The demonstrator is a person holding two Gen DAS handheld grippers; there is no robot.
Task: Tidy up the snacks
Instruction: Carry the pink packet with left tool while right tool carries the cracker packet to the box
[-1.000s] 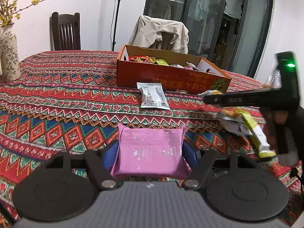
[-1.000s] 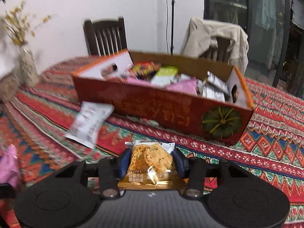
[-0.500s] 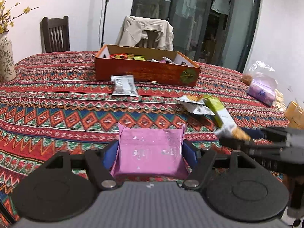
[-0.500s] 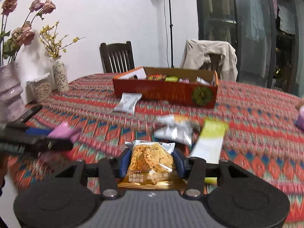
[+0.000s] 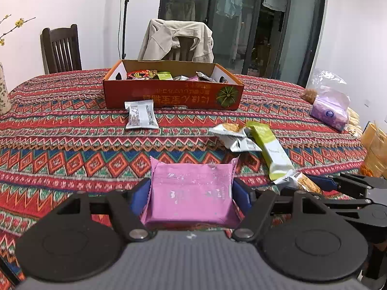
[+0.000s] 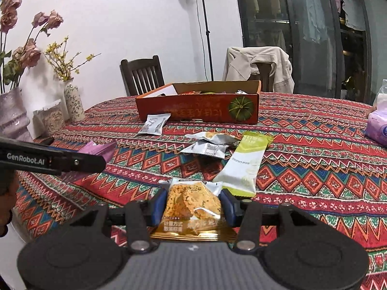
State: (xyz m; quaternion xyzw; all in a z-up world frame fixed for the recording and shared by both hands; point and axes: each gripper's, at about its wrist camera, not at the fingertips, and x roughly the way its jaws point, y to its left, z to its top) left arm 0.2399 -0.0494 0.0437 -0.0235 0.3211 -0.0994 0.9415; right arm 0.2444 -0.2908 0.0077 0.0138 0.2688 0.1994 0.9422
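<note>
My left gripper (image 5: 191, 193) is shut on a pink snack packet (image 5: 191, 198), held above the near part of the table. My right gripper (image 6: 193, 205) is shut on a golden cracker packet (image 6: 193, 207). An orange cardboard box (image 5: 173, 94) with several snacks in it sits far across the table, also visible as the box (image 6: 198, 111) in the right wrist view. On the cloth lie a white packet (image 5: 141, 116), a green-and-white bar (image 5: 271, 149) and two silver packets (image 5: 233, 136). The right gripper (image 5: 314, 184) shows at the lower right of the left wrist view.
A patterned red tablecloth (image 5: 60, 145) covers the table. A purple tissue pack (image 5: 329, 111) and plastic bags lie at the right edge. Vases with flowers (image 6: 72, 101) stand at the left. Two chairs stand behind the table, one with a beige jacket (image 5: 176, 41).
Both grippers have drawn back from the box toward the near side of the table, each still holding its packet. The box now looks far smaller, and more loose packets are in view.
</note>
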